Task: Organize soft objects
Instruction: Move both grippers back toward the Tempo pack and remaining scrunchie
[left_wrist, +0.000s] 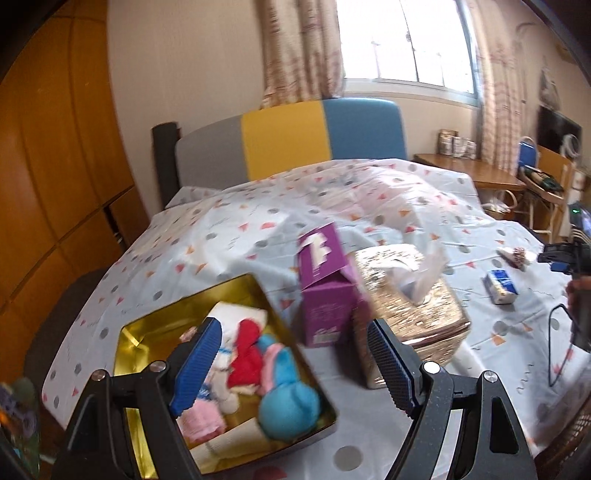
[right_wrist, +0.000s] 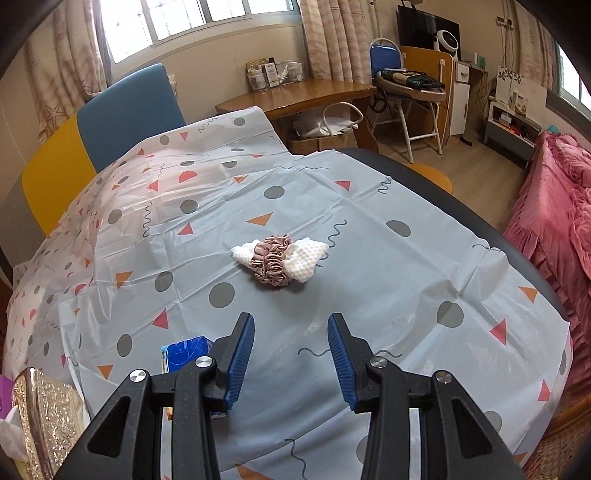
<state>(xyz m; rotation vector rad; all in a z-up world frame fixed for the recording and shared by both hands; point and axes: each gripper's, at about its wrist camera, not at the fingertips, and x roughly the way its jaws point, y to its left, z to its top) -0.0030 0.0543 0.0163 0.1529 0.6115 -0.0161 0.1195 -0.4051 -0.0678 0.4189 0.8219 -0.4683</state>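
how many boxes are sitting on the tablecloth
3: an open gold tin at left, an upright purple carton beside it, a gold tissue box touching that carton. Others may be hidden.

Left hand-held gripper (left_wrist: 291, 363): black angular frame with triangular cut-outs is showing round silver screw heads at its pivots, and each finger is wearing a ribbed blue pad (left_wrist: 197, 369). Right hand-held gripper (right_wrist: 291, 360) is showing the same build: black arms, silver screws, blue ridged pads (right_wrist: 341, 365) on black backing.
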